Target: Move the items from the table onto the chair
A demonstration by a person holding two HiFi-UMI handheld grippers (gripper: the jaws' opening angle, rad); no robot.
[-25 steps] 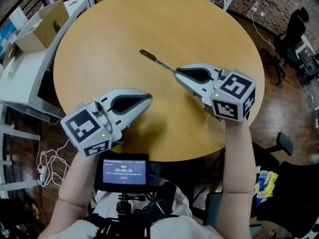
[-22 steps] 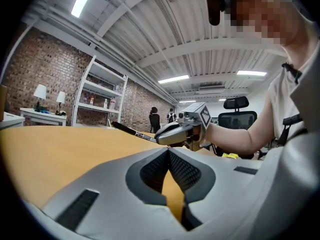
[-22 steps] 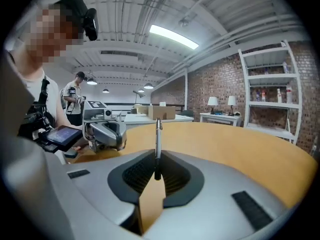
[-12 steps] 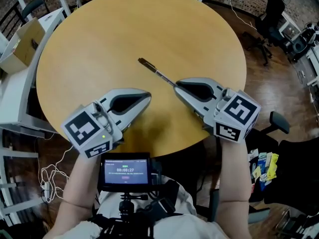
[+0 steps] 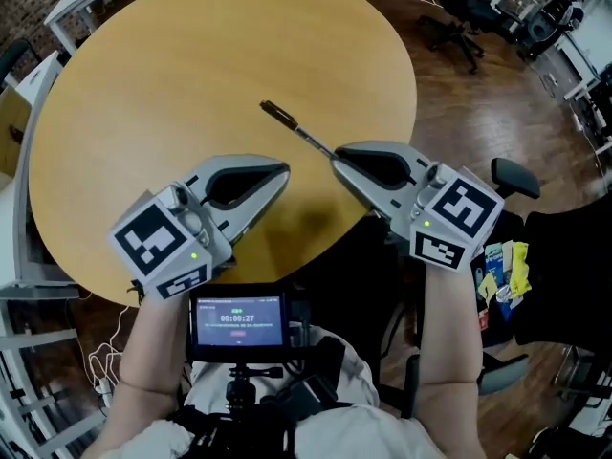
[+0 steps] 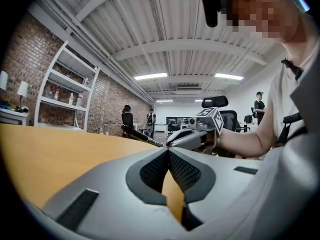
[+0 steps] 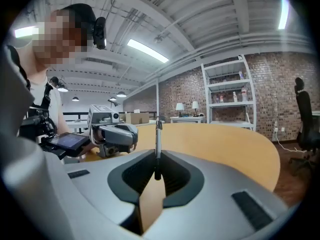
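A slim tool with a dark handle end and a thin metal shaft sticks out up-left over the round wooden table. My right gripper is shut on its shaft, at the table's right edge. In the right gripper view the tool stands upright between the closed jaws of that gripper. My left gripper hovers over the table's near part, shut and with nothing in it; its tips meet. A black chair stands at the right, beyond the right gripper.
A yellow-green packet lies beside the chair. A small screen hangs at my chest. White desk frames stand left of the table, more office chairs at the top right. Wooden floor surrounds the table.
Both grippers have shifted right together across the table, the right one still holding the tool. The right gripper now reaches the table's right edge, nearer the black chair.
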